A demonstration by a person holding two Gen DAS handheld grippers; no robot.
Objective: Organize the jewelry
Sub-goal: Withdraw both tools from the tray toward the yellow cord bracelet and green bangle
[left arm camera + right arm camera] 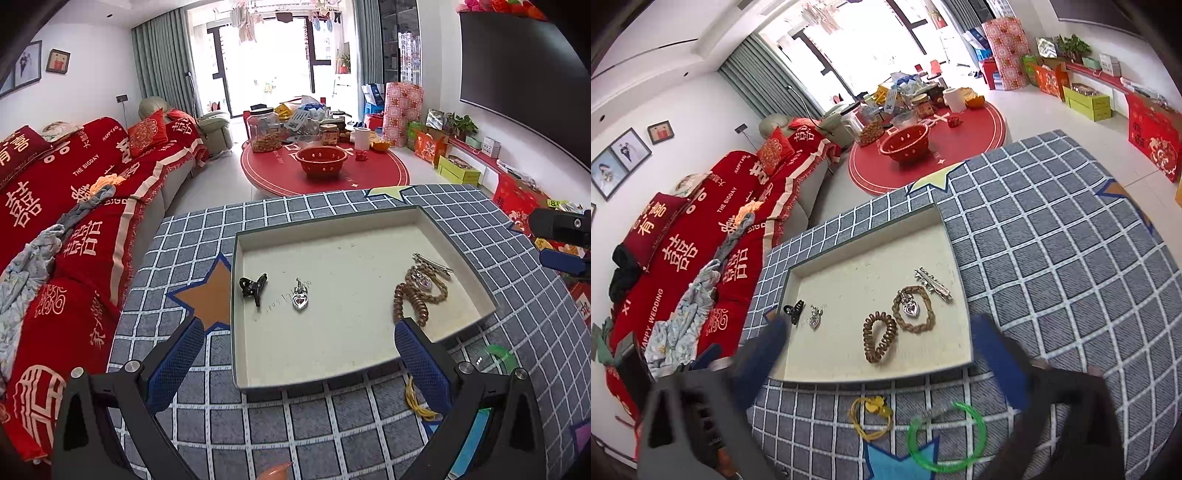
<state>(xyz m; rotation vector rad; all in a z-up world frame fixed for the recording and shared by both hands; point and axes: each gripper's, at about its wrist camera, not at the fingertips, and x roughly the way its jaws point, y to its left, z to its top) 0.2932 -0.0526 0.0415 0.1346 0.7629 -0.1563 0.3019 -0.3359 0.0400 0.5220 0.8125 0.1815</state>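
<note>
A shallow cream tray (332,339) lies on the checked cloth. At its left are a black hair claw (252,286) and a silver heart pendant (301,295). At its right lie a brown coil hair tie (880,338), a braided tie (918,325) ringing a second heart pendant (910,307), and a silver hair clip (932,282). On the cloth in front of the tray lie a yellow hair tie (870,417) and a green bangle (947,437). My left gripper (299,326) hangs open over the tray's near half, holding nothing. My right gripper (881,326), blurred, is open and empty above the tray's front edge.
The blue-grey checked cloth (295,424) with star patches covers the table. A red-covered sofa (74,221) runs along the left. Beyond the table's far edge stands a round red low table (277,177) with a red colander (321,162) and jars.
</note>
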